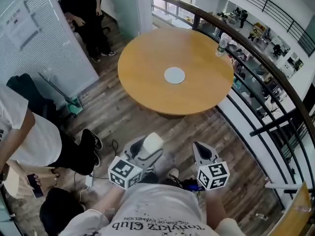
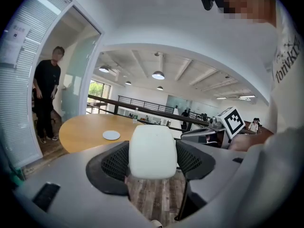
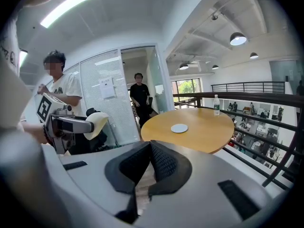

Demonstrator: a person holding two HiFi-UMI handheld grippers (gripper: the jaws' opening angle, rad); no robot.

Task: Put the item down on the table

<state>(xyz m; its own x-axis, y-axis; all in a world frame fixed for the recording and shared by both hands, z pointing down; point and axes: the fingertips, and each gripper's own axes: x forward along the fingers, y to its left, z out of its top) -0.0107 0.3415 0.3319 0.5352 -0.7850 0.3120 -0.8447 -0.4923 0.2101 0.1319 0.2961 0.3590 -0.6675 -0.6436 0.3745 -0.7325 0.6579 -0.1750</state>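
Observation:
My left gripper (image 1: 150,149) is shut on a white rounded block (image 1: 153,142), held low over the wooden floor short of the table. In the left gripper view the white block (image 2: 153,151) fills the gap between the black pads. The block also shows from the side in the right gripper view (image 3: 97,123). My right gripper (image 1: 203,151) is shut with nothing in it, its pads (image 3: 161,163) pressed together. The round wooden table (image 1: 147,68) stands ahead, with a small white disc (image 1: 174,75) at its middle.
A water bottle (image 1: 222,44) stands at the table's far right edge. A dark railing (image 1: 275,77) curves along the right, over a drop to a lower floor. A person in black (image 1: 86,9) stands by the glass door; another in white (image 1: 19,132) is at my left.

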